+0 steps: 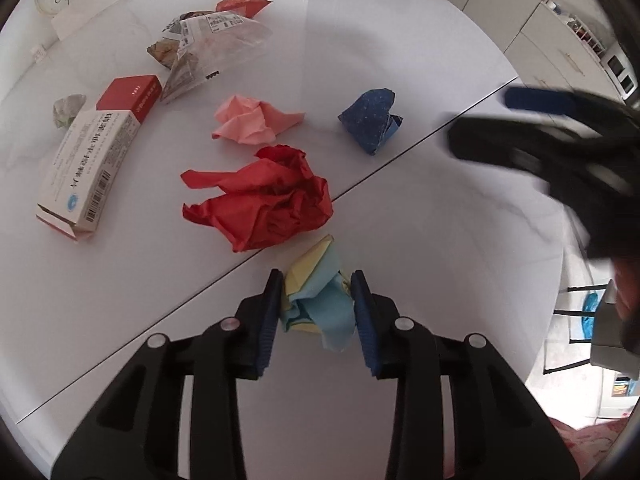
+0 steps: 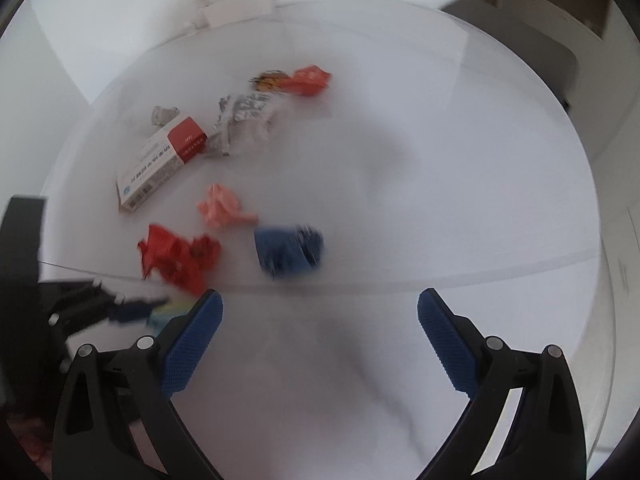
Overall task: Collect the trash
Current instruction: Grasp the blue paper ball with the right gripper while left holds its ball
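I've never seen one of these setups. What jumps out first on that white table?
The crumpled red paper in the middle of the white table, with a pink wad and a dark blue wad just beyond it. Nearest the camera, the left gripper has its jaws on either side of a yellow and light blue paper ball. Off to the left lies a red and white carton.

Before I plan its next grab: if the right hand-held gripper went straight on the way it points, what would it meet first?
Probably the bare white table: the right hand-held gripper is open and empty. The blue crumpled paper lies just left of that line, though blur leaves depth unclear.
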`<action>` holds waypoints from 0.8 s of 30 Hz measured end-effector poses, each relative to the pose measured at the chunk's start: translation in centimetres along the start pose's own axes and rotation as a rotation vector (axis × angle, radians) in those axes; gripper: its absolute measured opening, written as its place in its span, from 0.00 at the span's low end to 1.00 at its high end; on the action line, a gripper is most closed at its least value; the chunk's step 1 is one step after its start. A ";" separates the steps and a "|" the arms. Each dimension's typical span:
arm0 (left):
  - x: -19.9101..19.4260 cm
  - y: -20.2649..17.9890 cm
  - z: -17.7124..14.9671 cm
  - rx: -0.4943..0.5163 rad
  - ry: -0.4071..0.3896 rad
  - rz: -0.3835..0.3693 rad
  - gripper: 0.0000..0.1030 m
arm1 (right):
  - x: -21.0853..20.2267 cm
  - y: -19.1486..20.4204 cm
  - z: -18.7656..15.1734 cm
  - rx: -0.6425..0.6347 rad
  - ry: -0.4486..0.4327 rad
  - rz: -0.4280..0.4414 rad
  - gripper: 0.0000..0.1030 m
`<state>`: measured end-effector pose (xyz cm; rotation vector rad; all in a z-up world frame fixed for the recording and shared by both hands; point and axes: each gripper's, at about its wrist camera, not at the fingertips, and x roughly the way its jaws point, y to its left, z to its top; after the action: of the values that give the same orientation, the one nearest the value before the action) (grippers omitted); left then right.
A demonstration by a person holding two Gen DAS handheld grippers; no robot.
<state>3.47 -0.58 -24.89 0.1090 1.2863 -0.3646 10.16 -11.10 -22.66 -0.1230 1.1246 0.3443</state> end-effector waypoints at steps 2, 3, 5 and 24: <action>-0.5 0.1 0.1 0.006 -0.008 -0.006 0.33 | 1.7 0.4 1.1 -0.029 0.013 -0.003 0.85; -0.7 0.2 0.1 0.008 -0.012 -0.007 0.33 | 2.6 0.6 1.6 -0.044 0.025 -0.005 0.82; -1.4 0.3 0.2 0.004 -0.023 -0.009 0.33 | 4.2 0.9 2.3 -0.069 0.055 -0.013 0.77; -6.5 -2.7 1.5 0.095 -0.116 -0.102 0.33 | -5.4 -5.3 -4.7 0.155 -0.045 -0.001 0.38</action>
<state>2.48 -2.21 -17.93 0.1010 1.1629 -0.5127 5.76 -18.45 -20.23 0.0202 1.1028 0.2567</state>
